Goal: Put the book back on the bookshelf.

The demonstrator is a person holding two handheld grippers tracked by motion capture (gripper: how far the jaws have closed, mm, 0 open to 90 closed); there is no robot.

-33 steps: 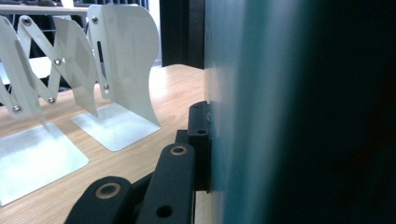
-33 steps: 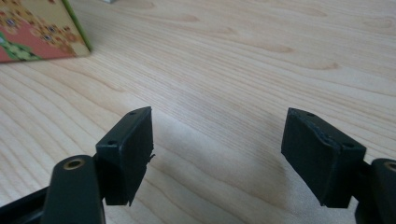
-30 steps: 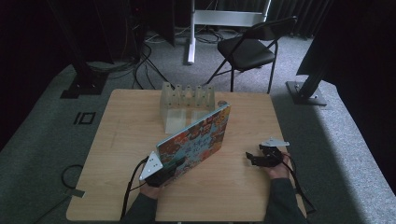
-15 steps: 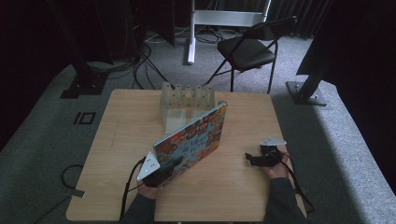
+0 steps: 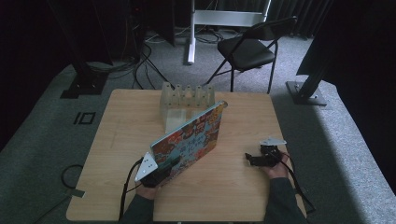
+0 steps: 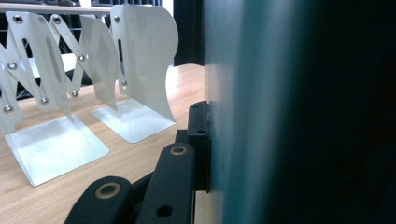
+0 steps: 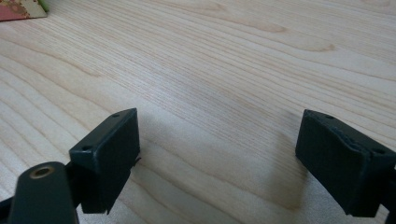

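book tilted up off desk, clamped in left gripper fingers | leans toward rack, not yet slotted | right gripper fingers just opened wide, empty, resting on desk

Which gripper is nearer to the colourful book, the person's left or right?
Left. The left gripper is shut on the book's lower corner, holding it tilted. The right gripper rests open on the table, apart from the book, off to its right.

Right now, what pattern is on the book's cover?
Busy multicoloured cartoon print on the book, best seen in the high view.
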